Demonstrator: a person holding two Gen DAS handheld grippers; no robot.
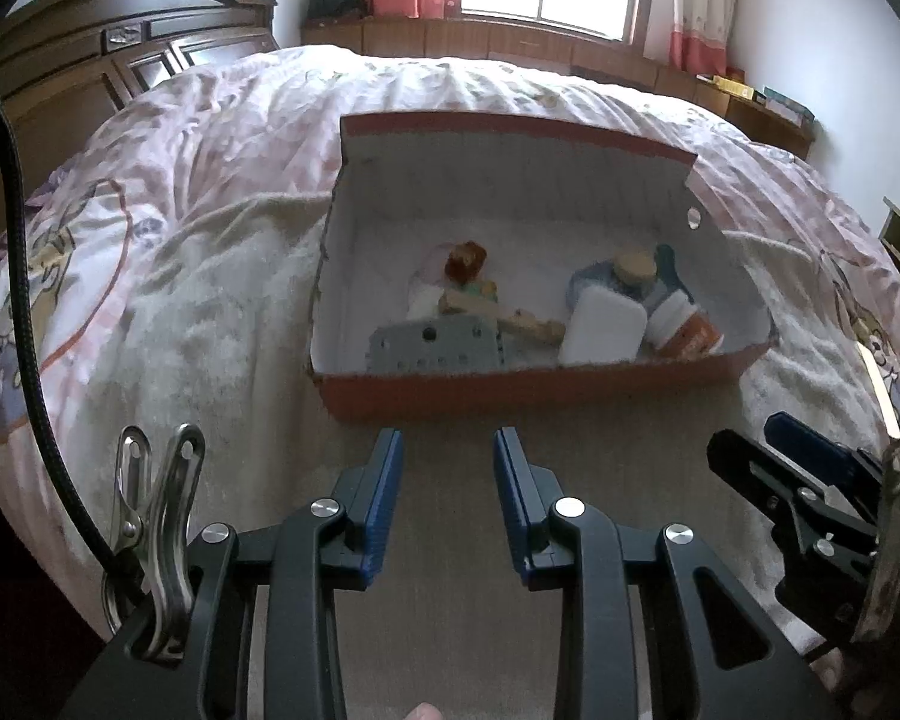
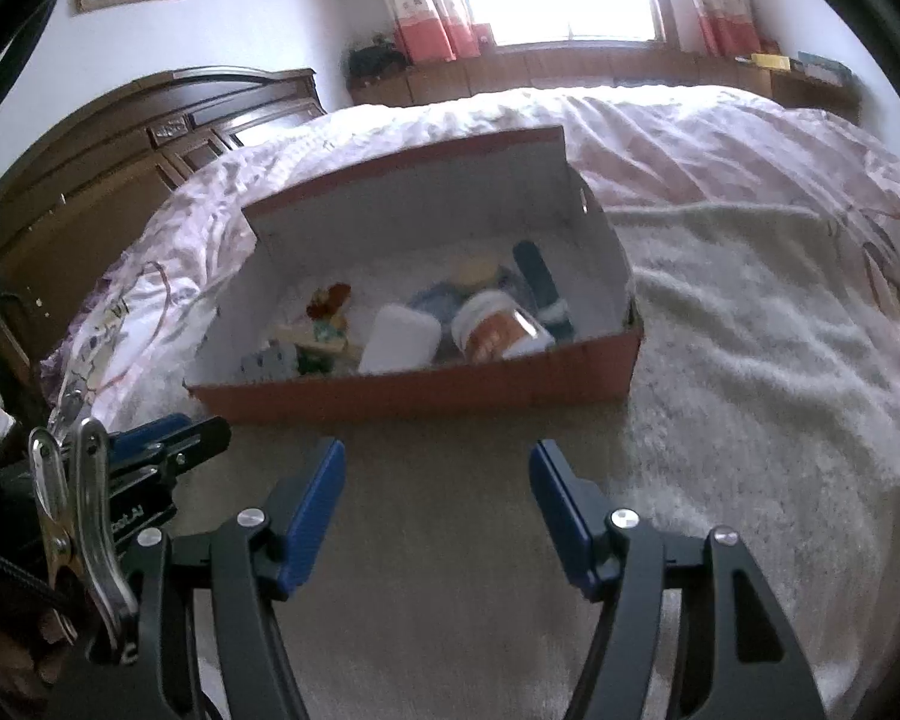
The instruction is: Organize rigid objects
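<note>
A red cardboard box (image 1: 510,390) (image 2: 420,390) with a white inside sits on the bed, its lid flap standing up behind it. Inside lie a grey perforated block (image 1: 432,345), wooden pieces (image 1: 528,324), a red-brown toy (image 1: 465,261) (image 2: 329,300), a white block (image 1: 603,324) (image 2: 399,339), a white jar with an orange label (image 1: 684,327) (image 2: 498,330) and a cork-lidded blue jar (image 1: 633,267). My left gripper (image 1: 448,468) hovers just short of the box's front wall, narrowly open and empty. My right gripper (image 2: 438,480) is beside it, open wider, holding nothing.
The box rests on a white fleece blanket (image 2: 750,360) spread over a pink patterned quilt (image 1: 210,138). A dark wooden headboard (image 1: 120,54) stands to the left. Low wooden cabinets (image 2: 570,69) run under the bright window beyond the bed.
</note>
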